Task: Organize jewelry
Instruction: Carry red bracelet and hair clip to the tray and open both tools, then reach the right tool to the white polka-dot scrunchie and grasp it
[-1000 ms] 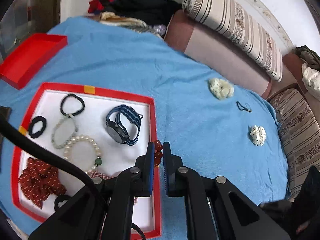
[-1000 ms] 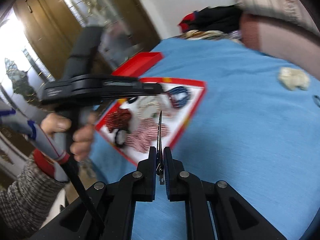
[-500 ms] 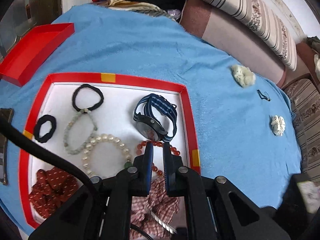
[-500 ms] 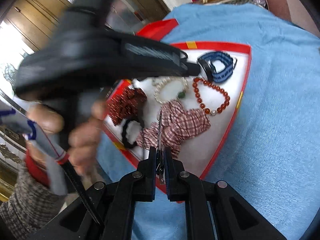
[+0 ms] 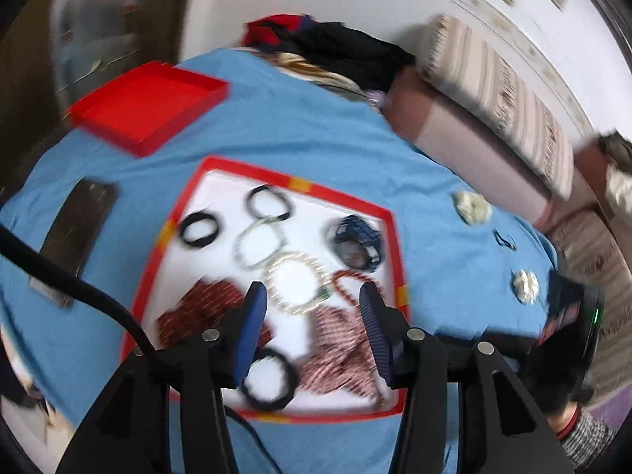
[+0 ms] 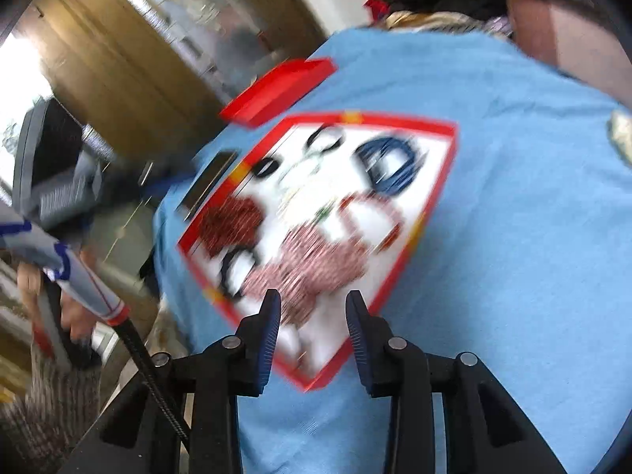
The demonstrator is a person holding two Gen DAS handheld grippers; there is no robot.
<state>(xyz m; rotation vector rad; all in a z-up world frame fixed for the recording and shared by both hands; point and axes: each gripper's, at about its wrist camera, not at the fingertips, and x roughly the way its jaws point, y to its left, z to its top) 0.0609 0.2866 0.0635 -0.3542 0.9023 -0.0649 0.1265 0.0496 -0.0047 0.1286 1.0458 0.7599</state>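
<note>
Above the red-rimmed tray (image 5: 389,237), the left gripper (image 5: 312,308) is hovering with jaws spread, gripping nothing; the right gripper (image 6: 312,316) is likewise gaping over the tray's near corner. Bracelets, a pearl strand (image 5: 298,282), scrunchies and a blue-strapped watch (image 5: 357,241) are lying inside, blurred. Beyond, blue cloth (image 5: 316,126) is stretching bare toward two white scrunchies (image 5: 472,207).

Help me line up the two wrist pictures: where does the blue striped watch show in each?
Left wrist: the blue striped watch lies right of centre, by the right rim of the red-rimmed tray.
Right wrist: blurred, the watch sits above centre, in the tray's far corner.
Shared landmark: the red lid beyond the tray.
</note>
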